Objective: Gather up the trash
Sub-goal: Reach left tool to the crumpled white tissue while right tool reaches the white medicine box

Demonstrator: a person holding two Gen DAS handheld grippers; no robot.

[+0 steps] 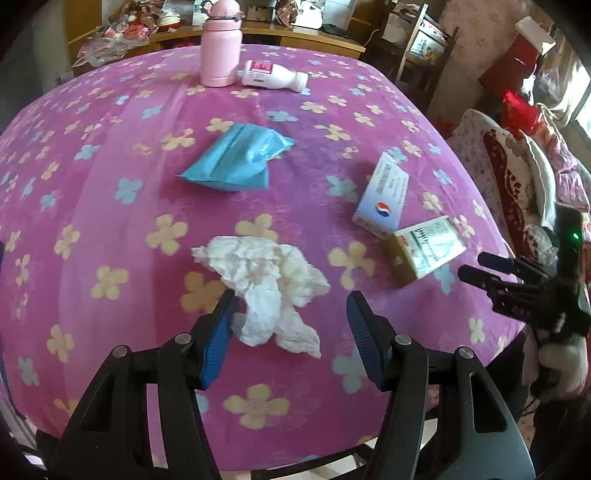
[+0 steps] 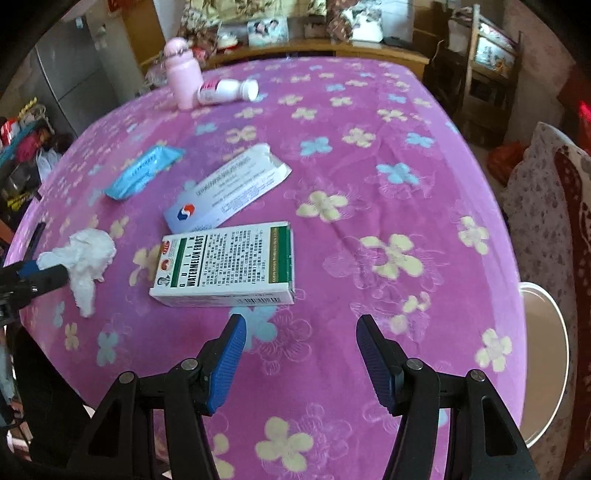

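Both your grippers are spread wide and grasp nothing. Your left gripper (image 1: 291, 299) straddles the crumpled tissue (image 1: 266, 284) on the flowered tablecloth (image 1: 110, 184), left pad touching it. Your right gripper (image 2: 301, 323) hovers just before the Watermelon Frost box (image 2: 225, 266).

- A lived-in room of a home, centred on a table under a pink flowered tablecloth (image 1: 110, 192).
- Beyond the table's far edge stands a wooden sideboard (image 1: 321, 37) crowded with bags, wrappers and a framed photograph (image 2: 267, 31).
- To the table's far right stands a wooden shelf unit (image 2: 487, 74).
- At its right side sits a chair draped in flowered fabric (image 2: 535, 206).
- A grey refrigerator (image 2: 70, 74) rises at the far left.
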